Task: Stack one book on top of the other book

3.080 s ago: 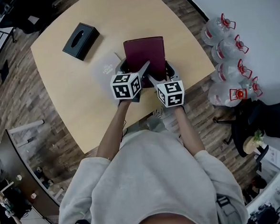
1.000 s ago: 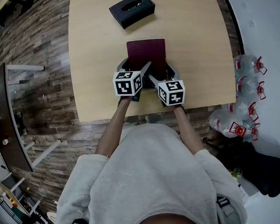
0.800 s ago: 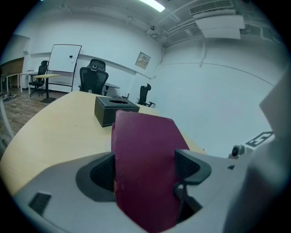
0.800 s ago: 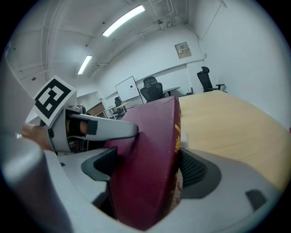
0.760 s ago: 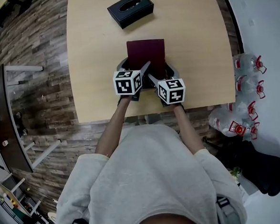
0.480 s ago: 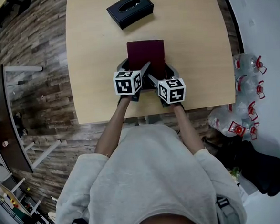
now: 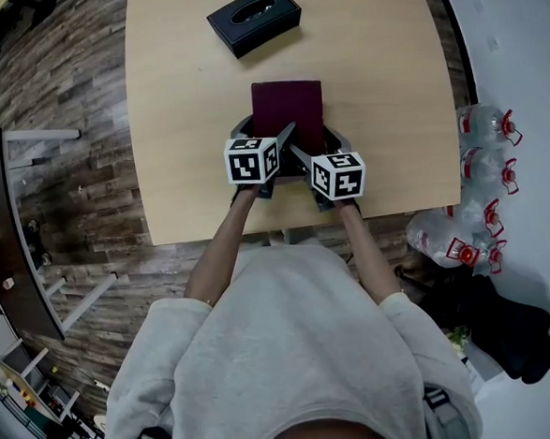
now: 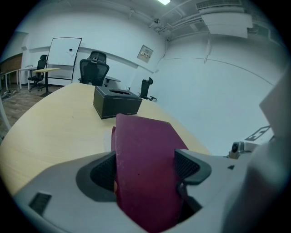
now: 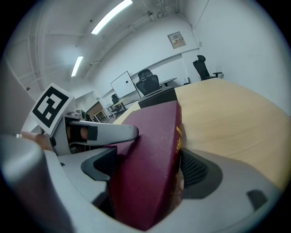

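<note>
A maroon book [image 7: 288,105] hangs over the near middle of the wooden table [image 7: 183,108], held at its near end from both sides. My left gripper [image 7: 262,135] is shut on its left part; in the left gripper view both pads of the left gripper [image 8: 148,164] press the maroon book [image 8: 145,150]. My right gripper [image 7: 323,145] is shut on the right part, with the book's spine [image 9: 175,136] against the right pad of the right gripper [image 9: 150,168]. No second book shows in the head view; whether one lies under the maroon one I cannot tell.
A black tissue box [image 7: 253,16] stands on the table beyond the book, also seen as the tissue box [image 8: 116,102] in the left gripper view. Several water bottles [image 7: 484,180] stand on the floor to the right. Office chairs [image 8: 93,68] and a whiteboard [image 8: 63,59] are behind the table.
Since three seconds ago the head view has swung round, and a pale book seen left of the maroon one no longer shows. Both grippers keep their grip; over the last second almost nothing shifts.
</note>
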Demonstrator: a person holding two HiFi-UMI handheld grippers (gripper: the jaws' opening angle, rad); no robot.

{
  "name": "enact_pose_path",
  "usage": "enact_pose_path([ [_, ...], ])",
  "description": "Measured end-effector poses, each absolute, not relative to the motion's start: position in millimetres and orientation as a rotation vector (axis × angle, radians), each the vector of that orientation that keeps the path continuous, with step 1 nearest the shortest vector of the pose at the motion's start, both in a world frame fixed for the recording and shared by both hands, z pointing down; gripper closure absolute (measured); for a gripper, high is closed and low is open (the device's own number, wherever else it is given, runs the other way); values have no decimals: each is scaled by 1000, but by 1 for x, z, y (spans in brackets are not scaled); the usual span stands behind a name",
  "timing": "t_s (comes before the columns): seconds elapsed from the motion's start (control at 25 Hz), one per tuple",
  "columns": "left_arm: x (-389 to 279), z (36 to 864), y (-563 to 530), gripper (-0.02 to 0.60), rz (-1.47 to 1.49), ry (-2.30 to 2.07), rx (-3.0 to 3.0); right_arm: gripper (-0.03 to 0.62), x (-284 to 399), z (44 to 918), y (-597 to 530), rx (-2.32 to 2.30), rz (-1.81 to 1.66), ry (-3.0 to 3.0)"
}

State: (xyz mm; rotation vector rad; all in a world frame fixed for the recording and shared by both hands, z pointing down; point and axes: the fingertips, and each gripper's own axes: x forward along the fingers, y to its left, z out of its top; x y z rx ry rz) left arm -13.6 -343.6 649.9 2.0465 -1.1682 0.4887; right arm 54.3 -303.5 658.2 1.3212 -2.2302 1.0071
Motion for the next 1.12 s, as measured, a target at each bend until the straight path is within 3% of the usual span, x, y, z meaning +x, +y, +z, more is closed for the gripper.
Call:
enact_pose_path([
  [1.12, -21, 653, -346, 179, 500, -1117, 2085, 155, 55, 655, -313, 1333, 844, -2240],
])
